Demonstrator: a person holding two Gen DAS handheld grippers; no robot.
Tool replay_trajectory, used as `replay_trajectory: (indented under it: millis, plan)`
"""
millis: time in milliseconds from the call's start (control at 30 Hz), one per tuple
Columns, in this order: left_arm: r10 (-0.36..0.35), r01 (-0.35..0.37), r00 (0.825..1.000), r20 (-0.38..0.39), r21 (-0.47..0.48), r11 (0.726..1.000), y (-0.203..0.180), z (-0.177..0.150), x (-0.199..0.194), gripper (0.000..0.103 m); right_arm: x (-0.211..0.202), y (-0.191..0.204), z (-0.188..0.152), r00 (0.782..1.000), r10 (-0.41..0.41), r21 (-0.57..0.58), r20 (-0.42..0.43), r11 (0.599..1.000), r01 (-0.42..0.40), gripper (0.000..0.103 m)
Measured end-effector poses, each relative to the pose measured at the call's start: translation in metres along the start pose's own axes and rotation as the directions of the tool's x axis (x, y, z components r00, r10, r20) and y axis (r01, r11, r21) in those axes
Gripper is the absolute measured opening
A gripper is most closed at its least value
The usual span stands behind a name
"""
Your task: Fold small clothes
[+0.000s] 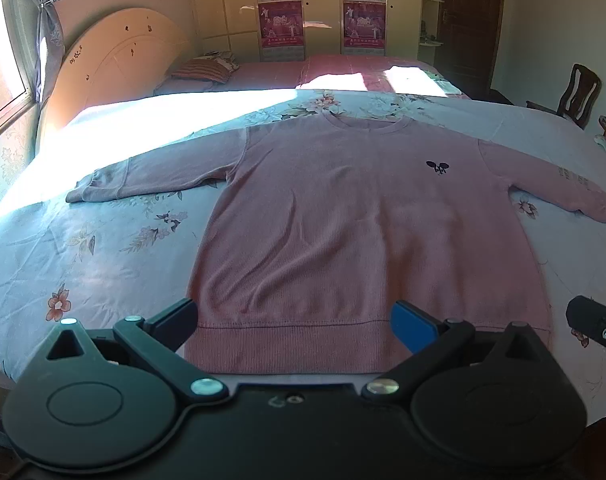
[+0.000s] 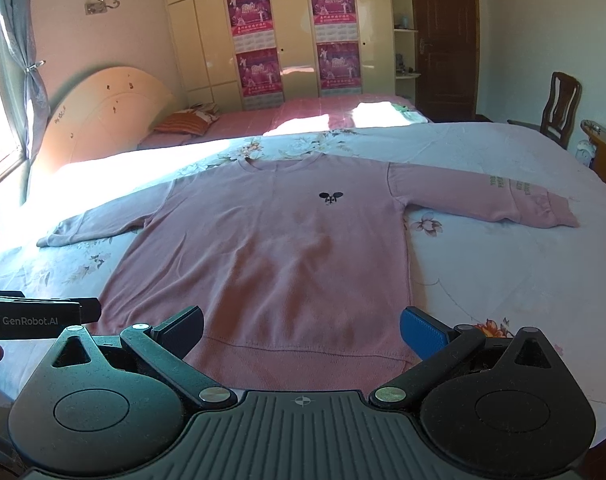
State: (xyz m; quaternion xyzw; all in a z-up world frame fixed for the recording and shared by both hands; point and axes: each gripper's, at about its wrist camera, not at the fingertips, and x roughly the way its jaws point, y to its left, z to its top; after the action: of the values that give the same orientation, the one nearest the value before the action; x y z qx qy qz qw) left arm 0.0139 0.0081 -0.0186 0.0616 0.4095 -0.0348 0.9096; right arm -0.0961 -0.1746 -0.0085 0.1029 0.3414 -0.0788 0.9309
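A pink long-sleeved sweatshirt (image 1: 343, 220) lies flat, front up, on the floral bedsheet, both sleeves spread out to the sides, hem nearest me. It also shows in the right wrist view (image 2: 279, 248). My left gripper (image 1: 297, 326) is open and empty, hovering just above the hem near its left part. My right gripper (image 2: 303, 334) is open and empty above the hem toward its right part. The right gripper's body (image 1: 595, 328) shows at the left wrist view's right edge; the left gripper's body (image 2: 39, 316) shows at the right wrist view's left edge.
The bed (image 1: 83, 248) has a light blue floral sheet and a cream headboard (image 1: 119, 56) at the left. A second bed with pink cover (image 2: 303, 114) stands behind. A wooden chair (image 2: 559, 108) and a wardrobe with posters (image 2: 295, 32) are at the back.
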Motion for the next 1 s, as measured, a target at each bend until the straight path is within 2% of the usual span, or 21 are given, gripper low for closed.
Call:
replay_trajectory:
  millis: [267,567,1000]
  plan:
    - [-0.014,0.014,1.000,-0.002,0.027,1.000,0.008,0.025,0.031,0.103,0.024,-0.004,0.017,0.998,-0.060,0.025,0.007,0.998,0.059,0.103]
    - [-0.044,0.044,0.999,-0.004,0.078,0.996,0.021,0.066,0.084,0.102,0.065,-0.006,0.041,0.990,-0.141,0.075,0.014,0.987,0.140,0.103]
    - [-0.114,0.113,0.993,0.004,0.124,0.986,0.029,0.124,0.153,0.102,0.116,-0.008,0.079,0.962,-0.271,0.117,0.008,0.956,0.269,0.103]
